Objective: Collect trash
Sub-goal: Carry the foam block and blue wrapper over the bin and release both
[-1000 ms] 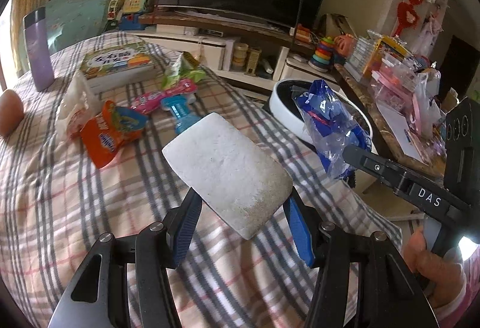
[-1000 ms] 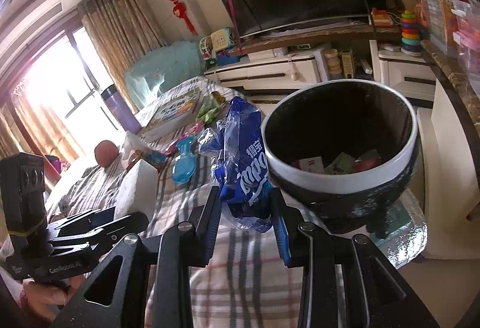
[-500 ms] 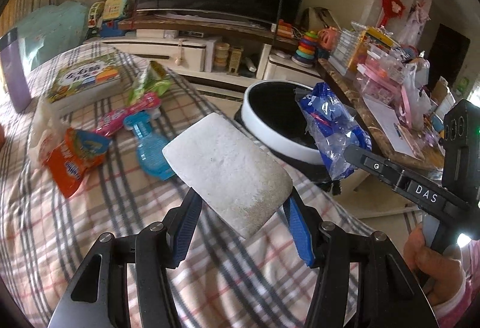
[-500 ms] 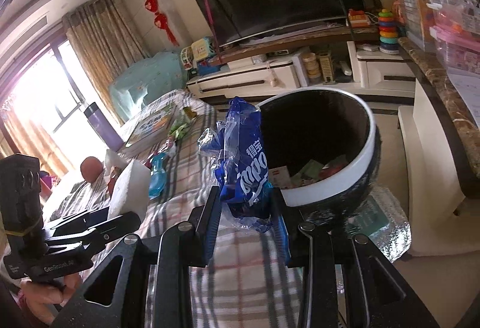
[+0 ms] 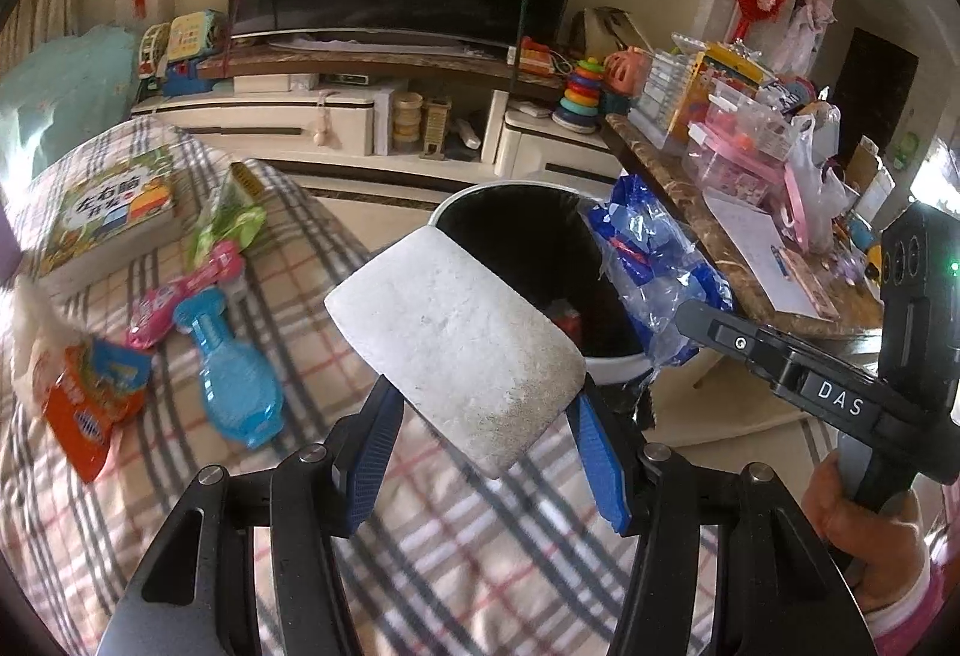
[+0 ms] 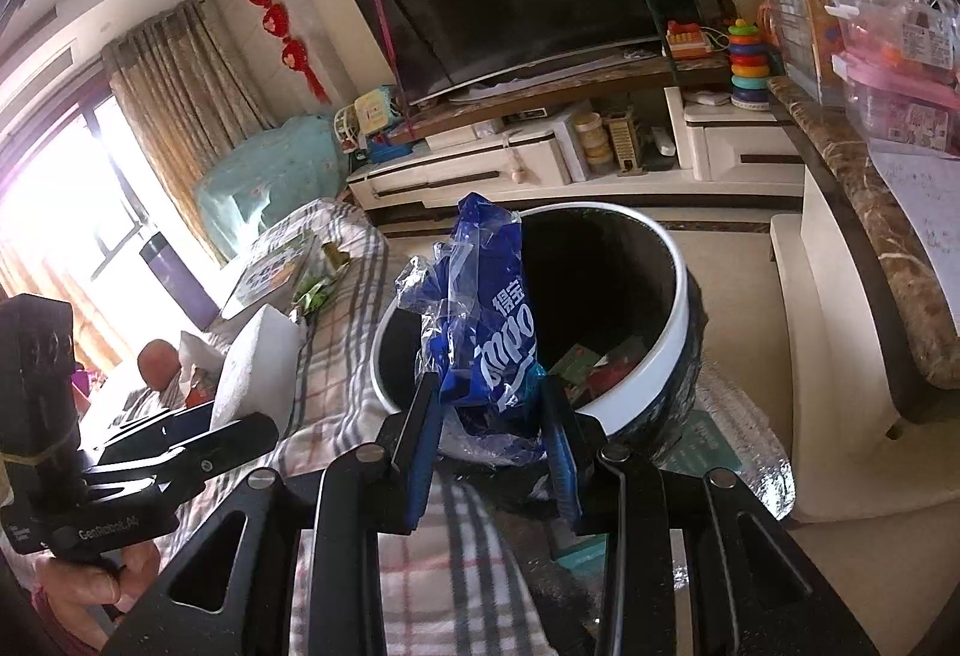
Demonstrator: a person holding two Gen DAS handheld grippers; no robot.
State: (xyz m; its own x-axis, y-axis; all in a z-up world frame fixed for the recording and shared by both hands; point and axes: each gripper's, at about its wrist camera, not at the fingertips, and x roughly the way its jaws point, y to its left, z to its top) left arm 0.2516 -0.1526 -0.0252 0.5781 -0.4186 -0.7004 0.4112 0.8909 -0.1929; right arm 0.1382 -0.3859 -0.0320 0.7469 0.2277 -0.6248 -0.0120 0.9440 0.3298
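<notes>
Left wrist view, left tool (image 5: 480, 422) clamping foam block (image 5: 456, 344), right tool (image 6: 489, 416) gripping blue wrapper (image 6: 492, 332) over bin (image 6: 666, 356)

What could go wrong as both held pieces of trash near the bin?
The white foam block is wide; released at the white rim of the bin, it might catch there or fall outside. The blue plastic bag in the right hand-held gripper is light and may cling to the fingers.

Foam block (image 5: 456, 338) hides bin (image 5: 510, 188) interior (mostly).
</notes>
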